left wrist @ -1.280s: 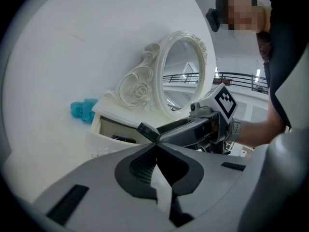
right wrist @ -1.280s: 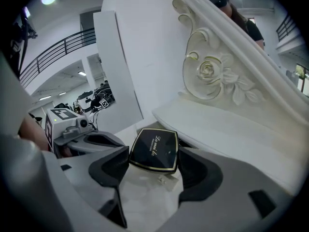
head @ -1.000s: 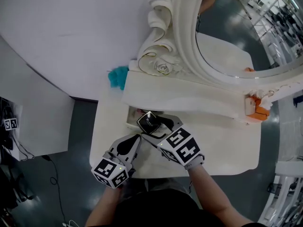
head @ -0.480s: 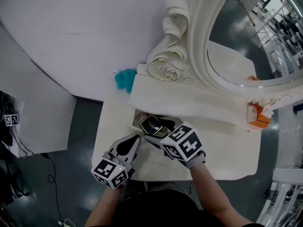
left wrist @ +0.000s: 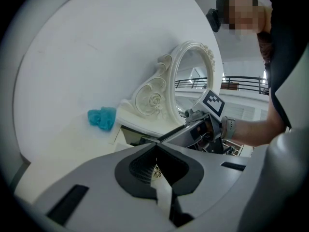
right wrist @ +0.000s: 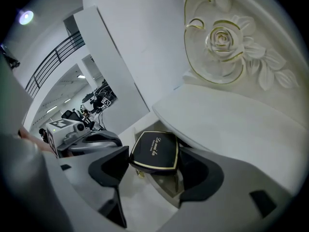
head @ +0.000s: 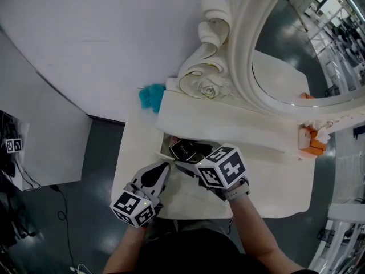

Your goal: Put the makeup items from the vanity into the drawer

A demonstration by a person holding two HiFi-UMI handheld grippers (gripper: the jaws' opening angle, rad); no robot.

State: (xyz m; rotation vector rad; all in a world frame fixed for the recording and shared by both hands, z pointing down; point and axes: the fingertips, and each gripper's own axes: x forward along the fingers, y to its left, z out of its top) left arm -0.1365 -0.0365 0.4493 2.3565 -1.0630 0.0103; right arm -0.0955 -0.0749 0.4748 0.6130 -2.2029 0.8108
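Note:
A black compact with gold trim [head: 183, 149] [right wrist: 154, 150] hangs over the open drawer [head: 163, 144] of the white vanity, just under the raised shelf [head: 228, 121]. My right gripper [head: 187, 154] [right wrist: 154, 162] is shut on the compact, one pad on each side. My left gripper [head: 166, 164] [left wrist: 155, 171] sits at the drawer's front with its jaws together on a small gold knob [left wrist: 155, 170]. In the right gripper view the left gripper [right wrist: 91, 141] shows at the left, beside the drawer [right wrist: 164, 190]. The drawer's inside is mostly hidden.
A teal fluffy item [head: 151, 97] [left wrist: 102, 118] lies at the vanity's back left. An orange and white item [head: 311, 141] sits at the shelf's right end. The carved oval mirror [head: 228, 44] rises behind the shelf. The tabletop [head: 268, 178] stretches right of the grippers.
My right gripper has carried the compact a little further in over the drawer, under the shelf edge. The left gripper has stayed at the drawer front.

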